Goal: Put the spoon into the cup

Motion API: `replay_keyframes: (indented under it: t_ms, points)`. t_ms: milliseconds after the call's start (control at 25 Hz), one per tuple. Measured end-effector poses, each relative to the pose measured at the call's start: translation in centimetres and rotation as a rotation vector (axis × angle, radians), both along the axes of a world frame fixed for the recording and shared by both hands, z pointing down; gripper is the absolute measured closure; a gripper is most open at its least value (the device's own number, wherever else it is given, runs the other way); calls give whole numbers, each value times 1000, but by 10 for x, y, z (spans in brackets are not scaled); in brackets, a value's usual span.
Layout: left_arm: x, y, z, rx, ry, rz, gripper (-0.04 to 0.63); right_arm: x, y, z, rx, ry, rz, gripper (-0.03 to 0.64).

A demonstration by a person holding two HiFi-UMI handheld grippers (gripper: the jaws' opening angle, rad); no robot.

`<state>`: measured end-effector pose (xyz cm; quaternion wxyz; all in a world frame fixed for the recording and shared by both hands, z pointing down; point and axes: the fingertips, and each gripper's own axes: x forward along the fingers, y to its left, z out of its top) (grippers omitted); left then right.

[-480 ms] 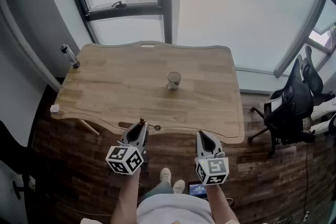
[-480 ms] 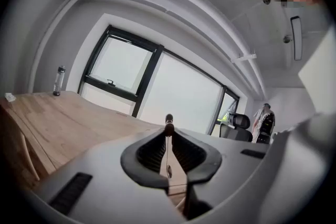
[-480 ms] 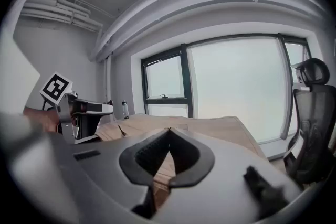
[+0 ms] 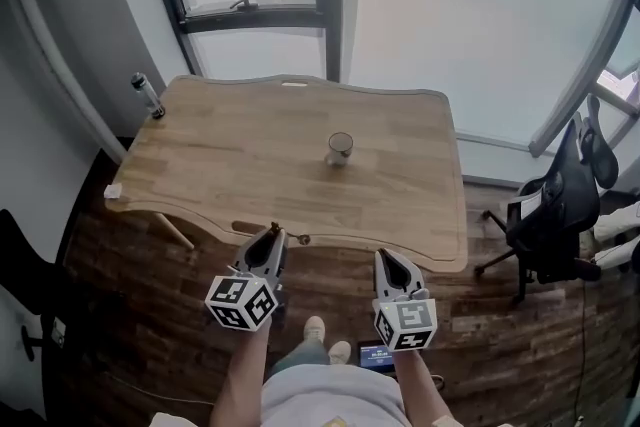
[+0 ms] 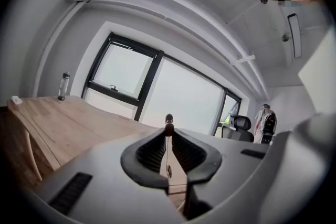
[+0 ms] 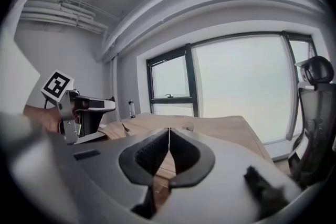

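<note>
Here we have the spoon (image 5: 168, 123) clenched in the left gripper's (image 4: 273, 234) fingers (image 5: 152, 152) at the counter's (image 4: 230, 165) near edge, the right gripper (image 4: 385, 257) closed on nothing, so next we should carry it forward over the cup (image 4: 340, 148) and lower it in.

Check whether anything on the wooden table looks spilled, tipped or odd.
Nothing stands out: the clear glass cup stands upright mid-table, the slim bottle upright at its far-left corner, the left gripper grips the thin spoon.

Head view: table (image 4: 230, 155), cup (image 4: 340, 148) and bottle (image 4: 147, 95) displaced slightly rightward in the frame; bottle also higher, at upper left; office chair (image 4: 555, 215), at right edge, lower.
</note>
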<state>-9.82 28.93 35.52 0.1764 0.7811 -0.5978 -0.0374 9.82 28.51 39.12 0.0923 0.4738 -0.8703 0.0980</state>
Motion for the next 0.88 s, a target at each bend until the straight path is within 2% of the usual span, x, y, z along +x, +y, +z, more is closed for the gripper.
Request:
replay_keyframes:
  t_ms: [320,520,880]
  points:
    - [-3,-2,-6,16,-36,-53,551,4,-5,-6,14,-6,-5,584]
    - [-1,-17,-3,19,-35,-48,551,7,-19,-2,21,10,3,584]
    - [-6,-79,13,0,-13,-30,551,5,-74,9,15,37,25,584]
